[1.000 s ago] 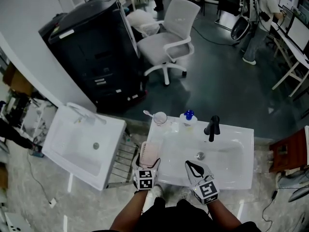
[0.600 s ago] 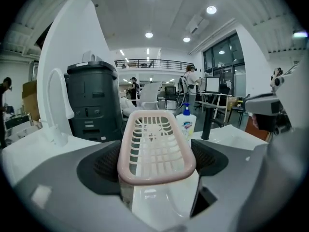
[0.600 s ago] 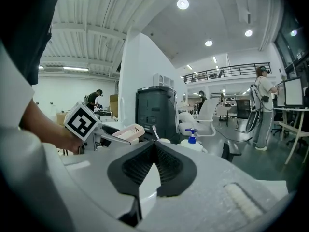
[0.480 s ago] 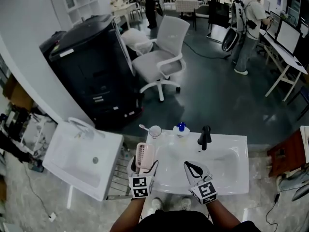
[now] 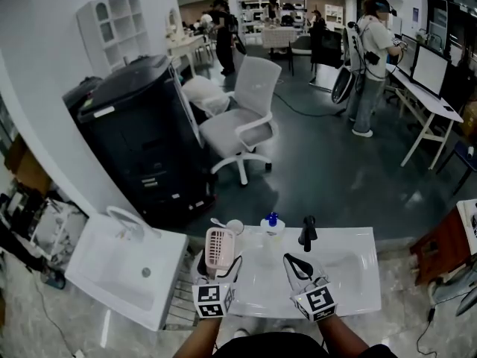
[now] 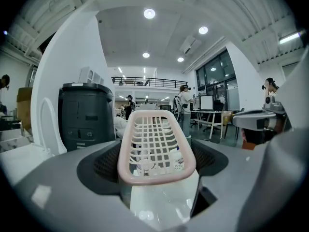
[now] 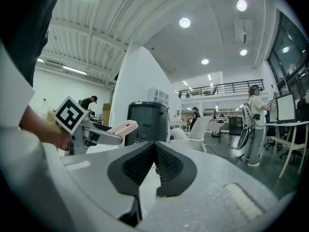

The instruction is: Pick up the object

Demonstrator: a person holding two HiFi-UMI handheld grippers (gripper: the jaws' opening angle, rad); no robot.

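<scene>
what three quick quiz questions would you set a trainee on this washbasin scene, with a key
1. True or false: the right gripper is clamped on the black tap.
2. What sits between the jaws of the left gripper?
A. a pink slotted basket
B. a blue-capped bottle
C. a clear cup
3. Fill in the blank: in the right gripper view, the jaws are ____ at their tips, with nothing between them.

Key: 1 false; 2 A; 3 together
</scene>
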